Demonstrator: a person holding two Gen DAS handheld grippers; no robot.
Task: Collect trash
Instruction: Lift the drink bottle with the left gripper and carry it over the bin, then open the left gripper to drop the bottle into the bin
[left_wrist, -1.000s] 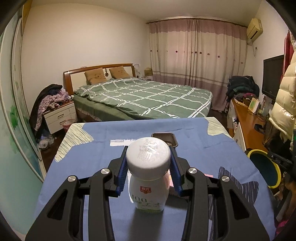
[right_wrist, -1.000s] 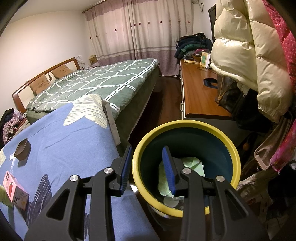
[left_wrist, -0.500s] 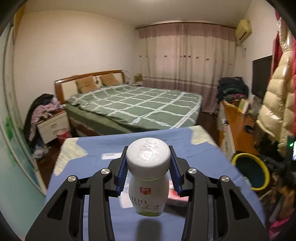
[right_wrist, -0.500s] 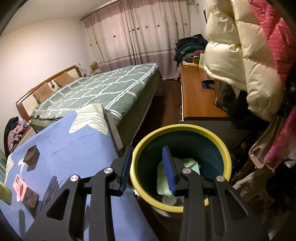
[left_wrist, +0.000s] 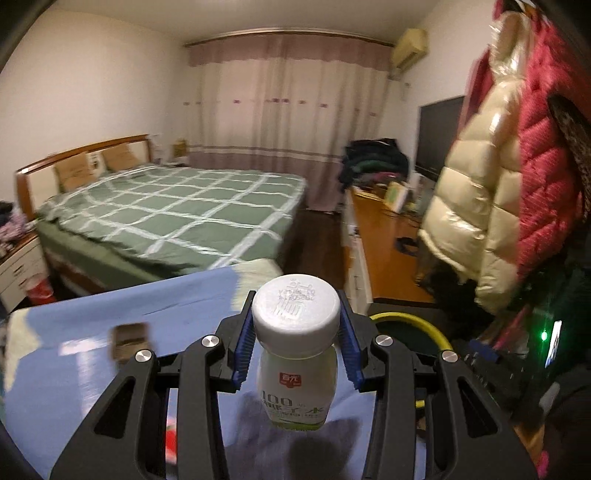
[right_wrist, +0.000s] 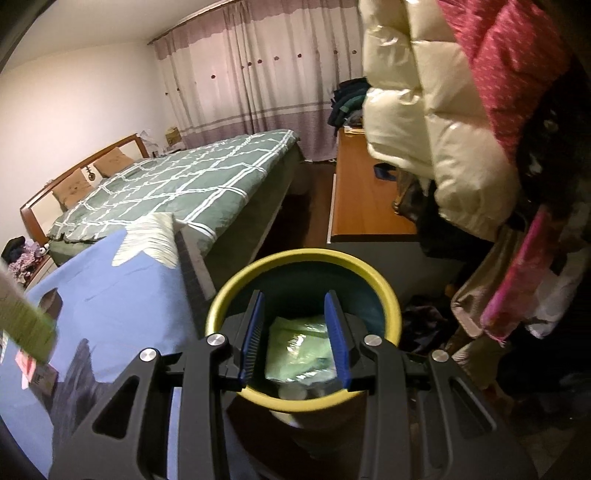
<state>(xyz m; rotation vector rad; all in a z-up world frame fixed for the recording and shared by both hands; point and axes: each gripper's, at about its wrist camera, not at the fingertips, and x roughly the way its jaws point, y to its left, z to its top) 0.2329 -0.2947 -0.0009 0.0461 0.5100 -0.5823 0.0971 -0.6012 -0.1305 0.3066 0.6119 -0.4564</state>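
Observation:
My left gripper (left_wrist: 295, 341) is shut on a white bottle (left_wrist: 295, 369) with a grey cap and green label, held in the air above the blue table (left_wrist: 92, 317). The bottle's base enters the right wrist view (right_wrist: 26, 325) at the left edge. The yellow-rimmed bin (right_wrist: 373, 273) stands beside the table's right end; part of its rim shows in the left wrist view (left_wrist: 417, 325). My right gripper (right_wrist: 295, 338) is open and empty above the bin, which holds a green wrapper (right_wrist: 299, 350).
A small brown box (left_wrist: 129, 341) and a red-and-white carton (right_wrist: 33, 369) lie on the table. A green bed (left_wrist: 166, 218) is behind it, a wooden desk (right_wrist: 362, 206) stands to the right, and puffy coats (right_wrist: 443, 110) hang over the bin.
My left gripper has swung right with the bottle, toward the bin. The bottle's base now appears in the right wrist view. My right gripper has stayed open over the bin.

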